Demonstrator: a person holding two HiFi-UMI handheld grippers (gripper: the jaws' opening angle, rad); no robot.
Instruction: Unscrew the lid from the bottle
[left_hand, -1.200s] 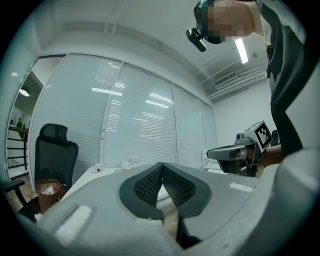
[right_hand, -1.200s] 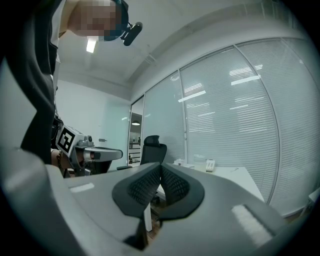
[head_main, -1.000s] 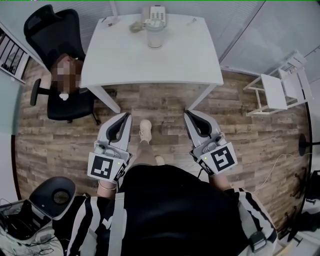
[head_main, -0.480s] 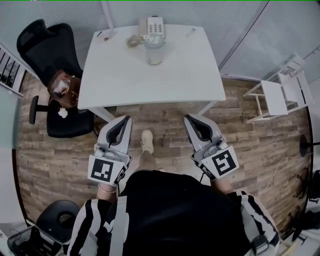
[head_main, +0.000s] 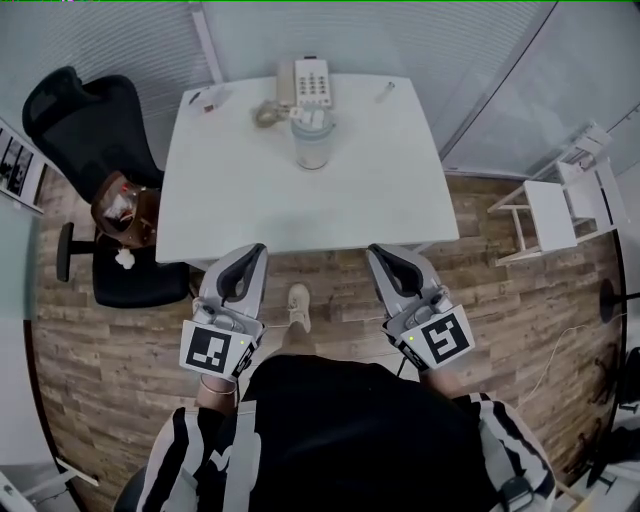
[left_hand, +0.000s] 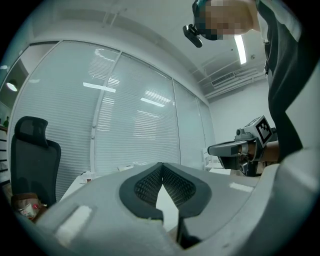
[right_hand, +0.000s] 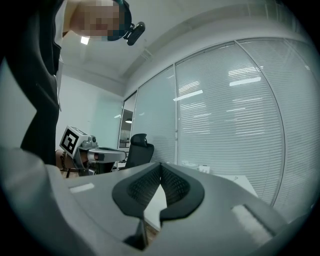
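Observation:
A clear bottle with a whitish lid stands upright on the far middle of the white table in the head view. My left gripper hovers at the table's near edge, left of centre, shut and empty. My right gripper is level with it on the right, also shut with nothing held. Both point toward the table and stay well short of the bottle. In the left gripper view the pads meet tip to tip. The right gripper view shows its pads closed the same way.
A white phone and small items lie at the table's far edge. A black office chair with a brown bag stands left. A white stool is on the right. My shoe shows on the wooden floor below.
The table and bottle have drawn closer in the head view as I moved forward. Both grippers now reach the table's near edge and remain shut.

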